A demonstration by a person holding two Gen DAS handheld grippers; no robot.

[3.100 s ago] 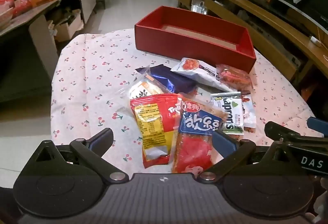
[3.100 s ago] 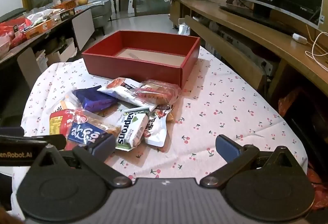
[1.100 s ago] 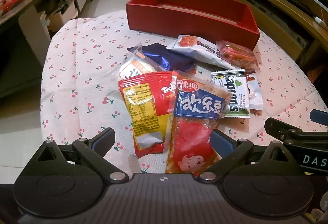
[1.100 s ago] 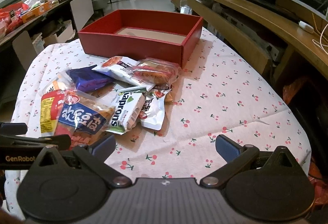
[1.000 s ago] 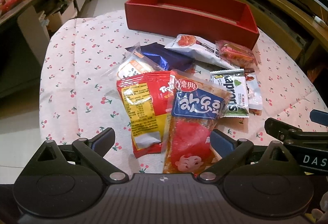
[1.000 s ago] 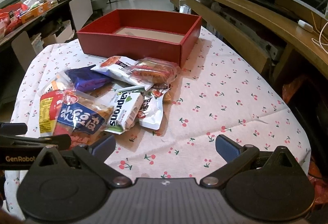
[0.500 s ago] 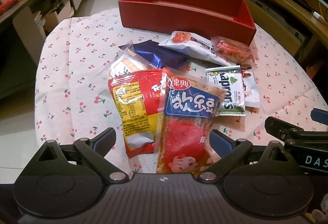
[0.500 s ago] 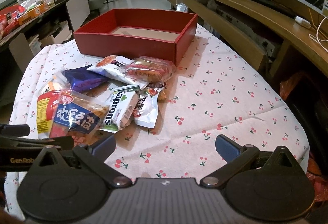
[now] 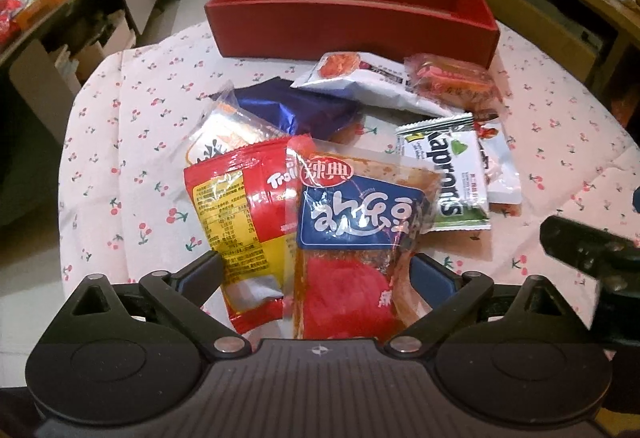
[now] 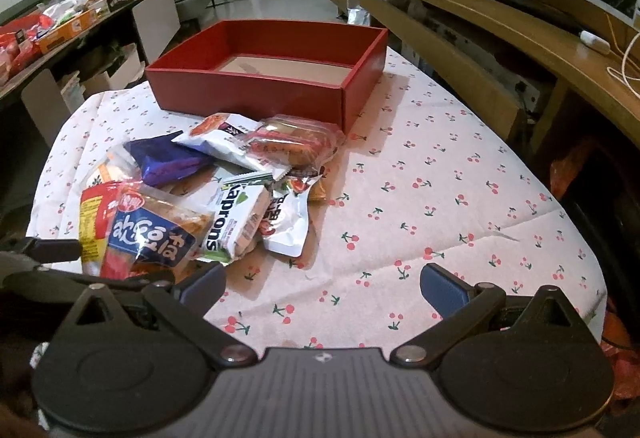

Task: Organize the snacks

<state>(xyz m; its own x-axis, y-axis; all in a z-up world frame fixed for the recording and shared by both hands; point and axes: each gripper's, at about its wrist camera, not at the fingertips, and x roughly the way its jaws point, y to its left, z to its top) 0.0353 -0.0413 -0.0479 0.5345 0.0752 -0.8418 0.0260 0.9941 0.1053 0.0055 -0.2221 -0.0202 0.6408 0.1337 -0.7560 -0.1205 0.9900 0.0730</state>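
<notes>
A pile of snack packs lies on the cherry-print tablecloth. Nearest me is a clear pack with a blue label and red contents, overlapping a red and yellow Trolli bag. Beyond are a green Kaprons pack, a blue pack, a white pack and a clear pack of red snacks. An empty red box stands behind. My left gripper is open, with the near ends of the two front packs between its fingers. My right gripper is open over bare cloth, right of the pile.
The red box sits at the far side of the round table. A wooden bench and TV shelf run along the right. A cluttered side table stands at the left. The table's front edge drops off close to both grippers.
My left gripper has moved forward and lower, so the blue-label pack and Trolli bag now lie between its open fingers. My right gripper has barely moved.
</notes>
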